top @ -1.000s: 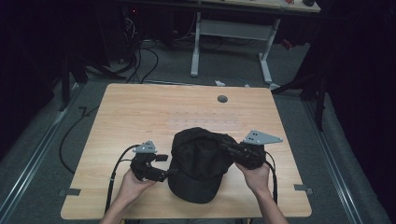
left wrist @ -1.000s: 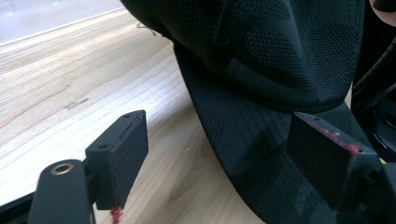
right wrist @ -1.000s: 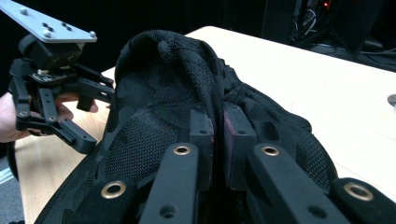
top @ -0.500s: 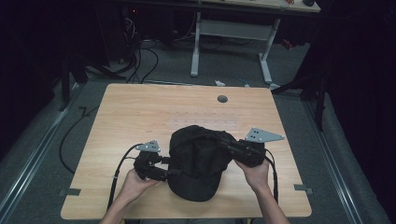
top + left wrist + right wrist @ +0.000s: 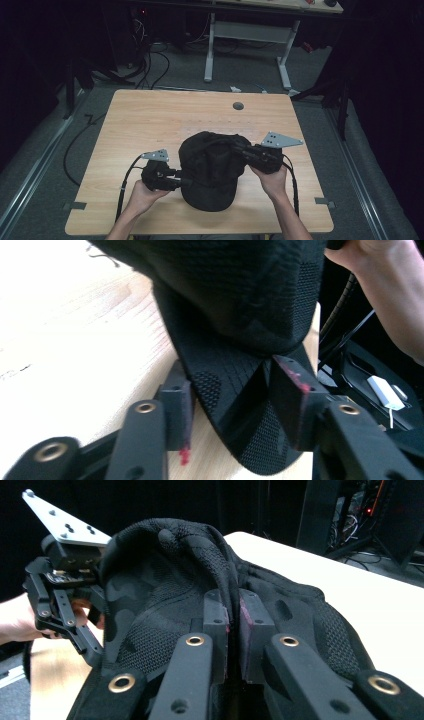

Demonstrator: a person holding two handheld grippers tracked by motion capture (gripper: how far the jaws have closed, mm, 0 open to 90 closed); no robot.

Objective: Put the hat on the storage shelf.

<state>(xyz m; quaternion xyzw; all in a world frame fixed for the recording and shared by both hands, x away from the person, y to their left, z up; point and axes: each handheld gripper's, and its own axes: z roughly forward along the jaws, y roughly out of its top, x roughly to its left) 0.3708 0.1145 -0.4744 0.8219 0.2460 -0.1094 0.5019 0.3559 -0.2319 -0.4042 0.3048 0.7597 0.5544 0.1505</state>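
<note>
A black mesh cap [image 5: 212,165] lies on the wooden table [image 5: 150,120], brim toward the person. My left gripper [image 5: 182,181] reaches in from the left at the brim's side. In the left gripper view the brim [image 5: 235,440] runs between the jaws of this gripper [image 5: 232,395]. They have just been closing and stand a little apart, not clamped on it. My right gripper [image 5: 237,145] holds the cap's right rim. In the right gripper view its gripper [image 5: 233,605] is shut, the pads pinching a fold of cap [image 5: 150,595] fabric. The left gripper [image 5: 65,595] shows beyond the crown.
A round hole [image 5: 238,106] sits in the table's far middle. Behind the table stands a white-legged desk [image 5: 212,50], with cables [image 5: 155,65] on the dark floor. Grey tape tabs [image 5: 325,201] mark the near table corners. Bare wood lies left of the cap [image 5: 75,340].
The left gripper's jaws have narrowed around the brim's side. Both hands and the cap have stayed nearly where they were.
</note>
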